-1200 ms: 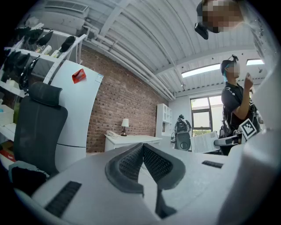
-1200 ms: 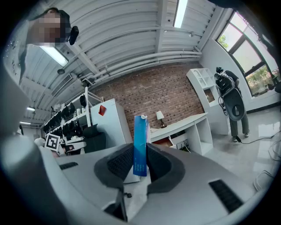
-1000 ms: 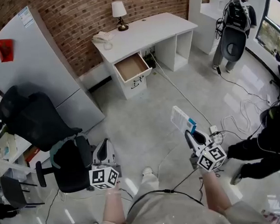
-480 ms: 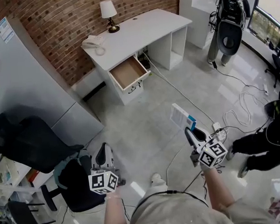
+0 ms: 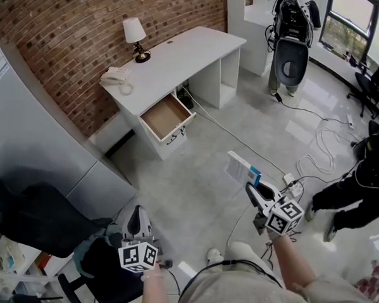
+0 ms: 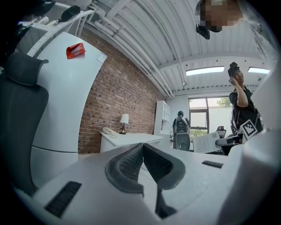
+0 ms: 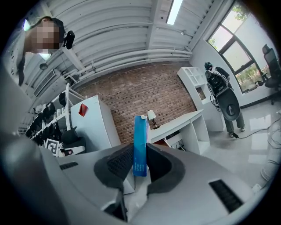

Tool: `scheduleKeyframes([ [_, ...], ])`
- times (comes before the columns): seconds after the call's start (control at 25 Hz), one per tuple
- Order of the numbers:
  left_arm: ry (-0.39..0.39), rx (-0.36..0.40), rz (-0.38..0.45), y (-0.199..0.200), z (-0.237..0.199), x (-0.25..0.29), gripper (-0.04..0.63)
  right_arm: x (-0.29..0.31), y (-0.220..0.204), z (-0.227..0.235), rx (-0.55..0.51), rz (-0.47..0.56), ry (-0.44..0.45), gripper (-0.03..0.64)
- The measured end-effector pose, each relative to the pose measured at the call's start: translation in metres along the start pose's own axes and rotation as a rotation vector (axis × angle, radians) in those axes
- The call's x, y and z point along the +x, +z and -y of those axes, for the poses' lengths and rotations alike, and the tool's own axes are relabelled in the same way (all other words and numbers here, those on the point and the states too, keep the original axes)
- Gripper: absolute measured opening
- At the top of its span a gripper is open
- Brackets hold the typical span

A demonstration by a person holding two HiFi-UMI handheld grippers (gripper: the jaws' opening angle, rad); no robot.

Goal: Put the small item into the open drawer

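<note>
My right gripper (image 5: pixel 250 186) (image 7: pixel 139 161) is shut on a small flat box, white with a blue edge (image 5: pixel 242 168) (image 7: pixel 140 145), held upright between its pads above the floor. My left gripper (image 5: pixel 137 217) (image 6: pixel 142 159) hangs at the lower left with its jaws together and nothing between them. The open drawer (image 5: pixel 167 116), wooden inside and bare, sticks out of the white desk (image 5: pixel 172 60) well ahead of both grippers. In the right gripper view the desk (image 7: pixel 180 121) shows behind the box.
A lamp (image 5: pixel 134 38) and a white telephone (image 5: pixel 115 75) stand on the desk. A black office chair (image 5: pixel 44 220) is at my left, a tall white cabinet (image 5: pixel 23 118) beyond it. Cables (image 5: pixel 322 144) lie on the floor at right, near a crouching person (image 5: pixel 362 183). Another person (image 5: pixel 291 28) stands far right.
The desk and drawer have shifted left and a little lower in the head view. Both grippers have moved across the floor and keep their places in the view. The box stays gripped.
</note>
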State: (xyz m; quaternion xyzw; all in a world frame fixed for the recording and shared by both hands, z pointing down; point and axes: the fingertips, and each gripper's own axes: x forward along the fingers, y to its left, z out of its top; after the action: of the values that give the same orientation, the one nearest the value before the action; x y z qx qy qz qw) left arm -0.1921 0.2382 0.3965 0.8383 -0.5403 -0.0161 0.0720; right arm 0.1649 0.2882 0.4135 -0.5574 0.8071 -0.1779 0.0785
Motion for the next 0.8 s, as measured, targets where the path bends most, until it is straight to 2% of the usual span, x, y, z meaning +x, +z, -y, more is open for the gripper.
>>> scheduleKeyframes([
  [0.4, -0.018, 0.010, -0.027, -0.007, -0.006, 0.020, 0.006, 0.019, 0.001, 0.011, 0.015, 0.024, -0.018, 0.089],
  [0.8, -0.001, 0.038, -0.054, -0.008, -0.034, 0.083, 0.006, 0.086, 0.009, 0.043, 0.039, 0.027, -0.015, 0.089],
])
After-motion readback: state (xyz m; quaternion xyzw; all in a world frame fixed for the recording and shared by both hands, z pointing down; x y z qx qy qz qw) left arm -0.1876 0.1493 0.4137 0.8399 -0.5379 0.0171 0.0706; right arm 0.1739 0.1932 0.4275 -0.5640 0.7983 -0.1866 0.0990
